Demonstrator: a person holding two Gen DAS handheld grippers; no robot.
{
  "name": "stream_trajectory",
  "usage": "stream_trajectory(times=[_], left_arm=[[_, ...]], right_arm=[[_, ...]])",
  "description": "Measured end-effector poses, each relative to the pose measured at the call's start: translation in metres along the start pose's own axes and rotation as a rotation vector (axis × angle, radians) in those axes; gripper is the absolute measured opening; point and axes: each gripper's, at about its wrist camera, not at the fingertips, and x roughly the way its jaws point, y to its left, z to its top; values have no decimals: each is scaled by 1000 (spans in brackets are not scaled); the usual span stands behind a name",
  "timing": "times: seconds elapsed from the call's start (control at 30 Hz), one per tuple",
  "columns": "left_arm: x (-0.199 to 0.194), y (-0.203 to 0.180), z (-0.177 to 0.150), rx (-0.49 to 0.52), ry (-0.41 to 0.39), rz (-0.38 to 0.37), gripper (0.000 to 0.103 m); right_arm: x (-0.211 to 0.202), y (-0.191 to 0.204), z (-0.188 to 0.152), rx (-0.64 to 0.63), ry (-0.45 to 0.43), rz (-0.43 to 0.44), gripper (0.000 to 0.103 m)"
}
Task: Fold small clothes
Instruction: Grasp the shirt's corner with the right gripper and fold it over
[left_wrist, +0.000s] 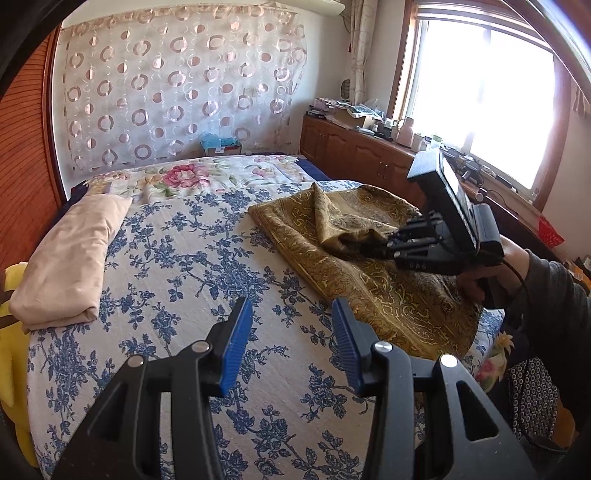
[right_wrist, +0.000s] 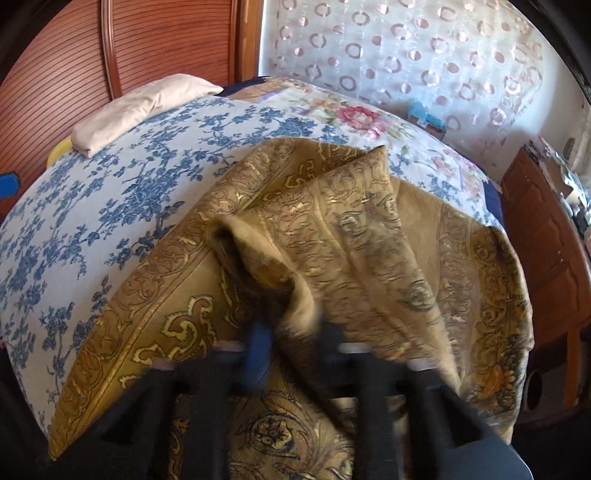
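Left wrist view: your left hand-held gripper (left_wrist: 291, 343) hangs wide open, empty; your right hand-held gripper (left_wrist: 373, 248) pinches the gold cloth (left_wrist: 388, 295) on the bed (left_wrist: 184, 258) at two o'clock. Carry that edge across evenly, keeping corners aligned.

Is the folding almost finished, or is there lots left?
One folded beige cloth already lies on the blue-flowered bedspread. The right hand-held gripper has an edge of the gold patterned cloth lifted over itself, so its first fold is only starting. The left hand-held gripper hovers open, holding nothing. The gold cloth is mostly spread flat, so plenty is left.
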Motion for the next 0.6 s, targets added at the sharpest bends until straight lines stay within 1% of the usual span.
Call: stream_trajectory(times=[0.03, 0.1, 0.2, 0.3, 0.47, 0.53, 0.57, 0.6], left_arm=[[0, 0, 0, 1, 0, -2, 43], [2, -2, -1, 2, 2, -5, 43], [4, -5, -1, 6, 6, -9, 43], [4, -7, -1, 9, 7, -12, 43], [5, -8, -1, 9, 11, -11, 43], [6, -8, -1, 9, 13, -11, 43], [6, -8, -1, 9, 14, -11, 43], [7, -8, -1, 10, 15, -11, 43]], right_arm=[[-4, -2, 1, -3, -14, -16, 5], [-14, -10, 3, 11, -64, -35, 4], [-30, -31, 12, 67, -125, -77, 4], [-37, -60, 24, 112, -154, -135, 4], [-31, -103, 39, 195, -148, -221, 4], [-25, -121, 42, 235, -127, -265, 4], [-19, -132, 42, 270, -99, -304, 5], [-16, -139, 42, 294, -84, -316, 9]])
